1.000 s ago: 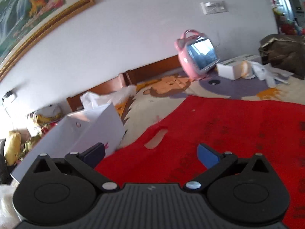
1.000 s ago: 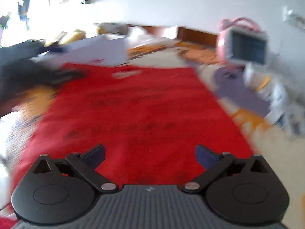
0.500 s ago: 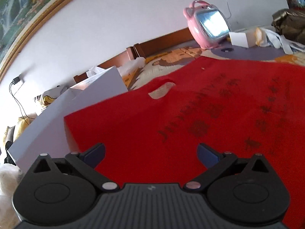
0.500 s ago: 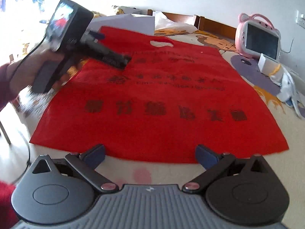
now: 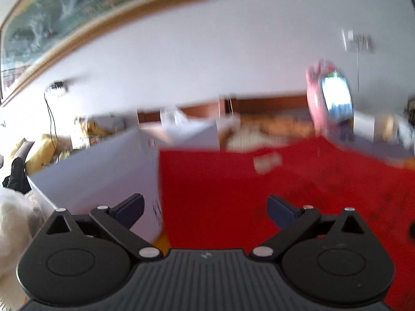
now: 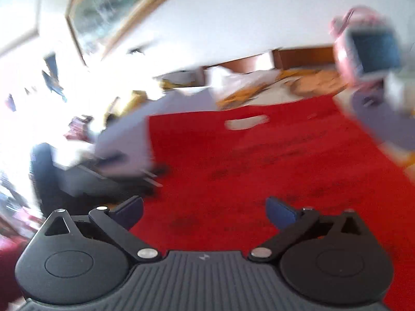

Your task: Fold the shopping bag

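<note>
Red shopping bag [image 6: 259,171]: non-woven fabric by its look, lying flat and unfolded on a bed with a cartoon-print cover [image 6: 306,85], die-cut handle slot [image 6: 246,124] at the far edge, dark print on its face. Judged light, limp and non-slippery; it should crease readily but sag if lifted by one point, so corners or side edges are the likely places to take hold. Left gripper [image 5: 205,208]: fingers spread wide, holding nothing, above the bag's left edge [image 5: 159,181]. Right gripper [image 6: 205,210]: fingers likewise apart and empty, over the bag's middle. Adjacent: white box [image 5: 103,171] just beside the left edge, possibly crowding a grasp there; pink toy screen [image 5: 332,98] beyond the far right corner. Both views motion-blurred.
</note>
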Motion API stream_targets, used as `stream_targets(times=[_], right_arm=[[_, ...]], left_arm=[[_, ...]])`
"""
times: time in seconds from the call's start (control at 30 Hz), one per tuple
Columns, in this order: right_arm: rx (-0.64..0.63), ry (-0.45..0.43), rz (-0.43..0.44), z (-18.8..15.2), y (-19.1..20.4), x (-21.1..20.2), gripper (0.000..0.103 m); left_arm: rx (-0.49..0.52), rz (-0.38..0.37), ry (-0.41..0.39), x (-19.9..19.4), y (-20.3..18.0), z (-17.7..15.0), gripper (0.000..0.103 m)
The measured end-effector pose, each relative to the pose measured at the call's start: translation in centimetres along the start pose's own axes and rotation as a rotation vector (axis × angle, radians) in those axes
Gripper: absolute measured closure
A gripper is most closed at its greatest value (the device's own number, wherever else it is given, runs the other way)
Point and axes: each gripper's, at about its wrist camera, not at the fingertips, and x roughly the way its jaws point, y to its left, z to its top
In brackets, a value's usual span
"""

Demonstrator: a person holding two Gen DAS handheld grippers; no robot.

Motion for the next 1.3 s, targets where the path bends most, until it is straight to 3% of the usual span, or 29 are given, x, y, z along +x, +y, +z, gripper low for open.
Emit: stream_targets(times=[0.03, 0.13, 0.2, 0.33, 0.43, 0.5, 0.6, 0.73, 0.9, 1.0, 1.1, 1.17, 1.3], right_arm=[[-0.054, 0.047, -0.063, -0.2, 0.6, 0.4, 0.0], [-0.198, 0.127, -0.111, -2.4, 1.3, -0.4, 0.0], [-0.254, 0.129, -0.106, -4.1, 1.5, -1.9, 0.0], [-0.365, 0.113, -0.227, -7.5, 1.1, -7.0, 0.0], [-0.349, 0.142, -0.228, -8.4, 0.1, -8.9, 0.0], [-0.339, 0.154, -0.211, -8.4, -0.3, -9.0, 0.0], [-0.359, 0.141, -0.176, -8.1, -0.4, -8.1, 0.001], [-0.391, 0.106, -0.152, -6.5, 0.3, -4.2, 0.001], [-0.54, 0.033, -0.193, -5.0, 2.3, -0.1, 0.0], [-0.527, -0.011, -0.166, -4.4, 2.9, 0.8, 0.0], [-0.472, -0.026, -0.103, -3.7, 3.0, 2.0, 0.015], [-0.388, -0.013, -0.036, -2.9, 2.5, 3.0, 0.043], [-0.238, -0.046, 0.029, -1.1, 1.0, 4.0, 0.053]], left_arm=[[-0.017, -0.025, 0.005, 0.0, 0.2, 0.2, 0.003], [-0.022, -0.133, 0.058, 0.1, 0.1, 0.3, 0.002], [0.0, -0.094, 0.035, -0.4, -0.4, -0.4, 0.001], [0.141, -0.012, 0.026, -0.8, -2.7, -1.0, 0.001], [0.226, 0.044, -0.01, -1.2, -4.4, -1.5, 0.0], [0.218, 0.095, -0.013, -1.1, -4.6, -1.4, 0.0], [0.187, 0.148, -0.019, -1.1, -4.4, -1.2, 0.001], [0.178, 0.143, -0.104, -2.6, -4.2, -1.6, 0.001], [0.122, 0.146, -0.197, -3.7, -3.5, -1.6, 0.001], [0.089, 0.16, -0.263, -4.5, -3.0, -1.7, 0.001], [0.065, 0.177, -0.295, -4.8, -2.6, -1.7, 0.001], [0.048, 0.179, -0.331, -5.2, -2.4, -1.8, 0.001], [-0.004, 0.126, -0.499, -7.4, -1.3, -2.8, 0.001]])
